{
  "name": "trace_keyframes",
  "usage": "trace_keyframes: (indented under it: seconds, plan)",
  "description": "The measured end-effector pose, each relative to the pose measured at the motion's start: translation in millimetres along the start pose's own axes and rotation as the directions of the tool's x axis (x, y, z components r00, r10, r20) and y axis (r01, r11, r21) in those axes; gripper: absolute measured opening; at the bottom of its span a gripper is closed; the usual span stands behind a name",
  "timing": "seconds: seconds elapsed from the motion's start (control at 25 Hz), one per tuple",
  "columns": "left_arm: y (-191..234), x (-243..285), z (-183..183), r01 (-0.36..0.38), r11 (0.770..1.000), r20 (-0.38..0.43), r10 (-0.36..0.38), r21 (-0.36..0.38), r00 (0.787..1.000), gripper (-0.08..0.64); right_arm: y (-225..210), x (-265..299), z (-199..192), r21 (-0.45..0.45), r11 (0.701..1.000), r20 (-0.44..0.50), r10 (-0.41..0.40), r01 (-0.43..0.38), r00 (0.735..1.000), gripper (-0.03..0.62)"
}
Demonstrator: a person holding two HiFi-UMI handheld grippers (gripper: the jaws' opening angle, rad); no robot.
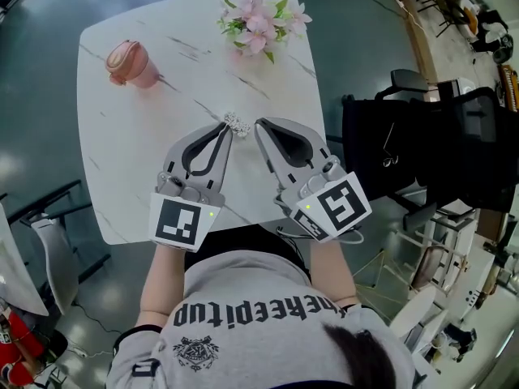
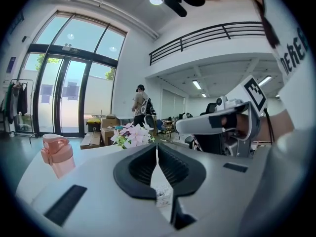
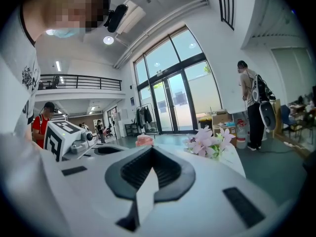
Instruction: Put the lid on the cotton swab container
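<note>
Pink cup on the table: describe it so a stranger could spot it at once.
Start at the white marble-look table. In its far left corner stands the pink cup. Unlike the pink flowers at the far right, it is a smooth lidded container.

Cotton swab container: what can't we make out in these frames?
- Small sparkly thing by the shut left hand-held gripper: too small in the head view to tell container from lid. The left gripper view shows only a sliver of it behind that gripper's own jaws.
- Separate lid: none recognisable in any view.
- Table, near edge: in the head view, covered by the left and the right hand-held gripper.
</note>
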State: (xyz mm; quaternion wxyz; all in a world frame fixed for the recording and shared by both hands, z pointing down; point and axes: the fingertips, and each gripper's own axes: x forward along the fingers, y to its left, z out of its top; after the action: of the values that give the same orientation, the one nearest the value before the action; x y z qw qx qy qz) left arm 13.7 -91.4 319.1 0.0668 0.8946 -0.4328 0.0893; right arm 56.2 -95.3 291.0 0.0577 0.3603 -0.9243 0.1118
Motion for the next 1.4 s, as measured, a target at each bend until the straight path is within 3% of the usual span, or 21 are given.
trace_keyframes:
  seconds: [0.4, 0.56, 1.04, 1.4]
  plan:
    - [6.4, 15.9, -32.3, 0.009, 1.000, -0.063, -0.010, -0.010, 0.998, 0.020, -8.2, 14.2, -18.5, 0.028, 1.000, -0.044, 0.011, -0.009, 0.999, 0.011]
    - [4.5, 23.5, -45.3, 0.049, 0.999, -0.077, -0.050, -0.012, 0.996, 0.103, -12.6, 16.9, -25.5, 0.038, 0.999, -0.056, 0.007, -0.004, 0.998, 0.011]
    - [-2.1, 38.9, -83.8, 0.106, 0.994, -0.148, -0.102, 0.024, 0.984, 0.256, -21.6, 18.3, -40.2, 0.057, 0.998, -0.089, -0.010, 0.015, 0.996, 0.011]
    - [-2.4, 47.9, -108.0, 0.117, 0.993, -0.181, -0.110, 0.031, 0.977, 0.319, -23.9, 17.7, -48.8, 0.063, 0.998, -0.112, -0.021, 0.028, 0.994, 0.011]
